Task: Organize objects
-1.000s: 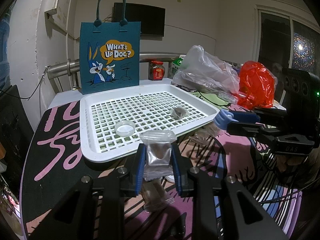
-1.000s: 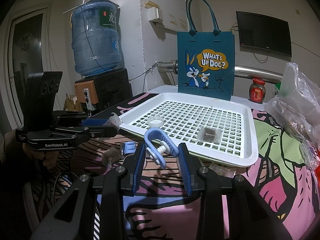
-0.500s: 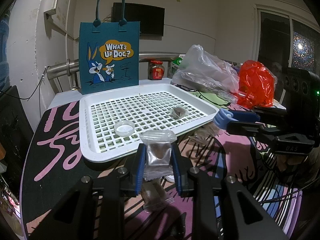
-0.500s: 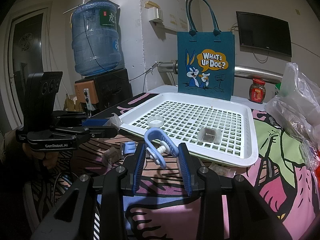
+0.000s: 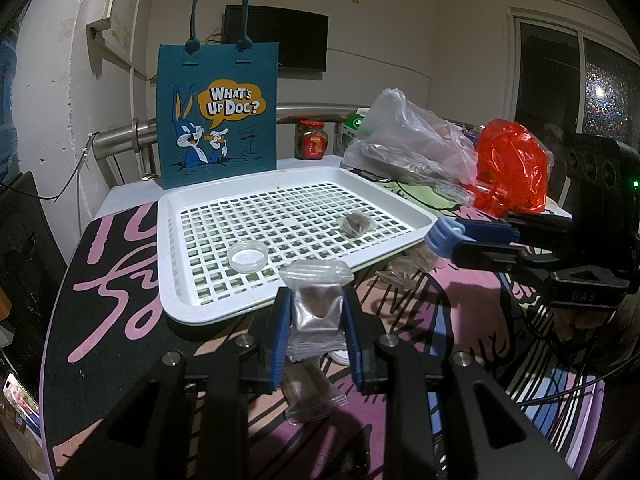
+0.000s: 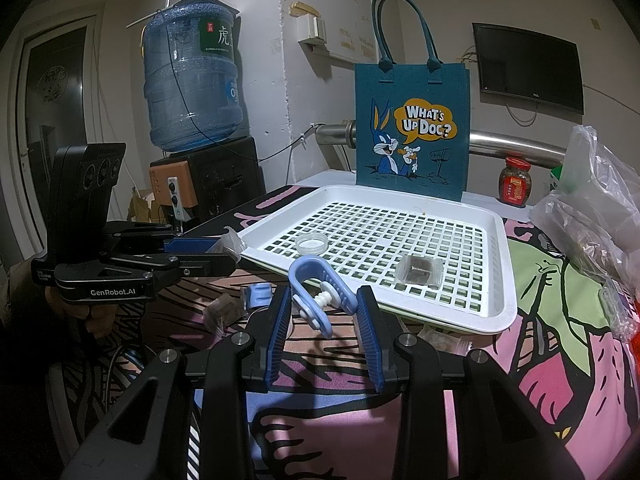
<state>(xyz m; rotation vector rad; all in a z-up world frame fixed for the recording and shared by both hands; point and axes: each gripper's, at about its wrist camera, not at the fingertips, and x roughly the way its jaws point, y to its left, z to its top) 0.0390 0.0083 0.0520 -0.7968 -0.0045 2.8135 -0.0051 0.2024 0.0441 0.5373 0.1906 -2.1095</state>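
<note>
**A:** What have you got in each hand?

**B:** My left gripper [image 5: 317, 312] is clamped on a clear sachet [image 5: 316, 306] with something brown inside; its blue pads press the sachet from both sides and it stands upright between them. My right gripper [image 6: 324, 312] is closed on a blue clip [image 6: 316, 294], the clip's curved end pointing up and away from me.

**A:** Where are they over the table?

**B:** Both hang just before the near edge of the white tray [image 5: 192, 308]. The left one is at the tray's near left corner in the right wrist view, the right one nearer its middle.

**A:** What lies in the tray?

**B:** A small round dish [image 5: 248, 258] near the near edge, and one sachet [image 6: 418, 270] flat on the grid towards the right side. They are well apart.

**A:** Anything loose on the table?

**B:** More sachets on the printed cloth [image 6: 552, 296] below my grippers, one [image 5: 316, 396] right under the left. A second blue clip [image 6: 258, 294] lies just left of my right fingers.

**A:** And behind the tray?

**B:** A blue tote [image 6: 412, 136] stands upright at the far edge, a red-lidded jar [image 6: 515, 180] beside it, and plastic bags [image 5: 416, 144] along the right side.
</note>
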